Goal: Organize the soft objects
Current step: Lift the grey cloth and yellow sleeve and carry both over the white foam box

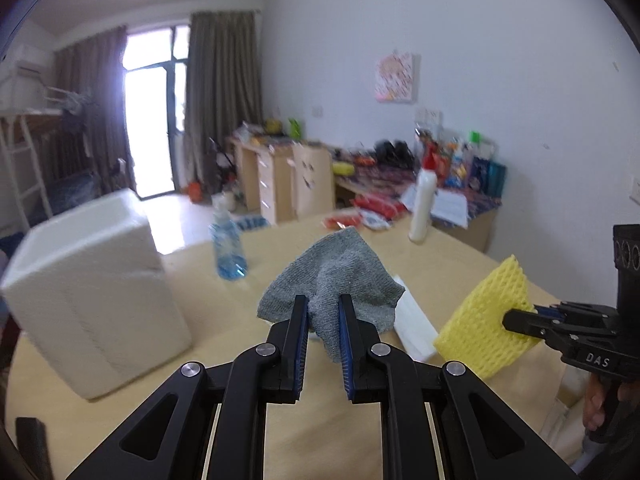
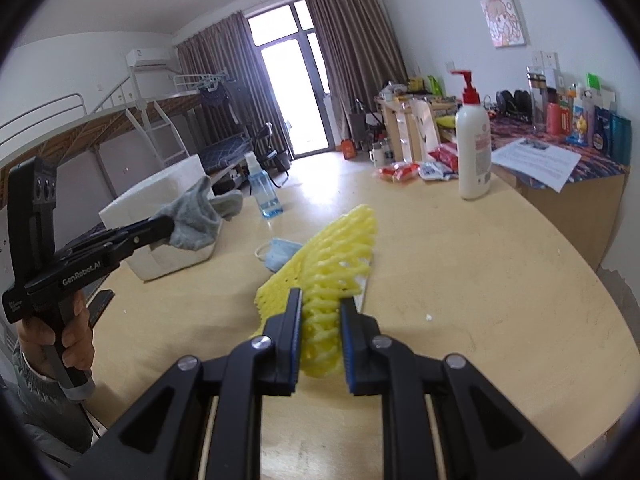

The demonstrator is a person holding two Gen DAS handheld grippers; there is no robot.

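My left gripper [image 1: 323, 305] is shut on a grey sock [image 1: 340, 276], lifted off the round wooden table [image 1: 200, 280]. From the right wrist view the same sock [image 2: 196, 216] hangs from the left gripper [image 2: 170, 226] in front of the white foam box [image 2: 168, 196]. My right gripper [image 2: 320, 300] is shut on a yellow foam net sleeve [image 2: 336, 256], held above the table. In the left wrist view that yellow sleeve [image 1: 484, 312] sticks out of the right gripper [image 1: 510, 320] at the right. A blue face mask [image 2: 278, 254] lies flat on the table.
The white foam box [image 1: 92, 292] stands on the table's left. A blue spray bottle [image 1: 228, 244] and a white pump bottle [image 1: 424, 204] stand farther back. A white flat packet [image 1: 414, 328] lies under the held items. Red snack packs [image 2: 404, 170] lie at the far edge.
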